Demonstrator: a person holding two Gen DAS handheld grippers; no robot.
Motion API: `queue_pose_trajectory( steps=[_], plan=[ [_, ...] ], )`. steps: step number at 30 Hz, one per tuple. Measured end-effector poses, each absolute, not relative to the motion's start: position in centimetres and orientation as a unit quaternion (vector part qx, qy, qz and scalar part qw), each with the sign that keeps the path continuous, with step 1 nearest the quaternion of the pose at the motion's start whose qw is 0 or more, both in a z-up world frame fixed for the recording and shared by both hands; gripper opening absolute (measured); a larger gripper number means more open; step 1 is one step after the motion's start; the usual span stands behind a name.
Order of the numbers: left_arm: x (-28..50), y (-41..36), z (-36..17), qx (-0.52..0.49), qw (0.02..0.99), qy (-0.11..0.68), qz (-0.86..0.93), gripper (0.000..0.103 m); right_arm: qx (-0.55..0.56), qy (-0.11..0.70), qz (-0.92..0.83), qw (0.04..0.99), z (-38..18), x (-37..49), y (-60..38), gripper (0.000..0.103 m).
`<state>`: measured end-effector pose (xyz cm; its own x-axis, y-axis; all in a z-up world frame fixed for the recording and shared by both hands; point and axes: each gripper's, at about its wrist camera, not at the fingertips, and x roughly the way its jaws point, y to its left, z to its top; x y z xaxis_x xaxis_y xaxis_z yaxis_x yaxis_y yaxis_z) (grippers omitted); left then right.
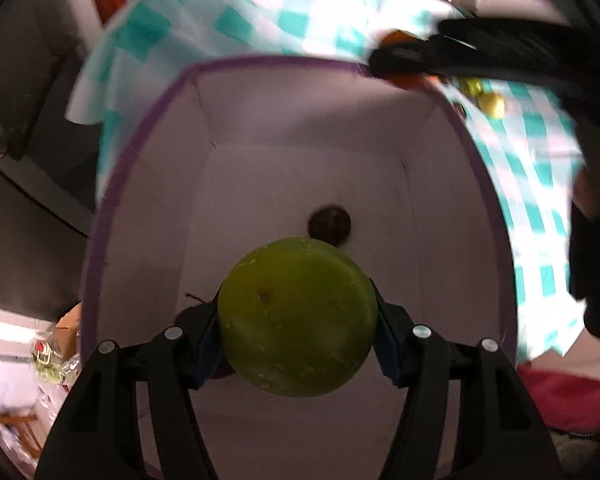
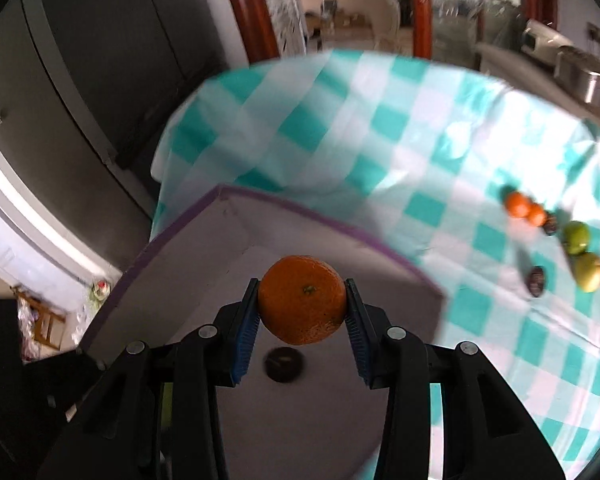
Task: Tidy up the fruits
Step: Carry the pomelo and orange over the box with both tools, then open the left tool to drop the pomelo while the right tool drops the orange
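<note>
My left gripper [image 1: 296, 320] is shut on a green fruit [image 1: 296, 316] and holds it over the open purple-rimmed box [image 1: 140, 148]. A small dark fruit [image 1: 329, 224] lies on the box floor. My right gripper [image 2: 302, 304] is shut on an orange [image 2: 302, 298] above the same box [image 2: 300, 210], over the dark fruit [image 2: 283, 363]. The right gripper also shows blurred at the box's far right corner in the left wrist view [image 1: 400, 60]. On the tablecloth lie two oranges [image 2: 525, 207], two green fruits [image 2: 582, 254] and two dark fruits [image 2: 536, 280].
The table wears a teal-and-white checked cloth [image 2: 340, 128] that hangs over the far edge. A dark cabinet [image 2: 100, 60] stands to the left. Metal pots [image 2: 592, 76] sit on a counter at the far right. A red cushion [image 1: 568, 400] lies low at the right.
</note>
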<state>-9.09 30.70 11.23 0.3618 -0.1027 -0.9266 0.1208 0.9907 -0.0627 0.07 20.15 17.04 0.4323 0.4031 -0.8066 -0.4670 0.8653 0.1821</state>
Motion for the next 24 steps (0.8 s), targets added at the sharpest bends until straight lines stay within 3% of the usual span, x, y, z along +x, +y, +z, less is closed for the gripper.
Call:
queue_pose_trajectory(
  steps=[15,24],
  plan=[
    [-6.5,30.0,6.3,0.050,0.756,0.647,-0.085,0.063,-0.178,0.564,0.357,0.723,7.6,4.2,32.1,0.041],
    [-5.0,30.5,4.9,0.029,0.729,0.680,-0.081,0.063,-0.214,0.562,0.390,0.697,4.8,3.9,33.4,0.042]
  ],
)
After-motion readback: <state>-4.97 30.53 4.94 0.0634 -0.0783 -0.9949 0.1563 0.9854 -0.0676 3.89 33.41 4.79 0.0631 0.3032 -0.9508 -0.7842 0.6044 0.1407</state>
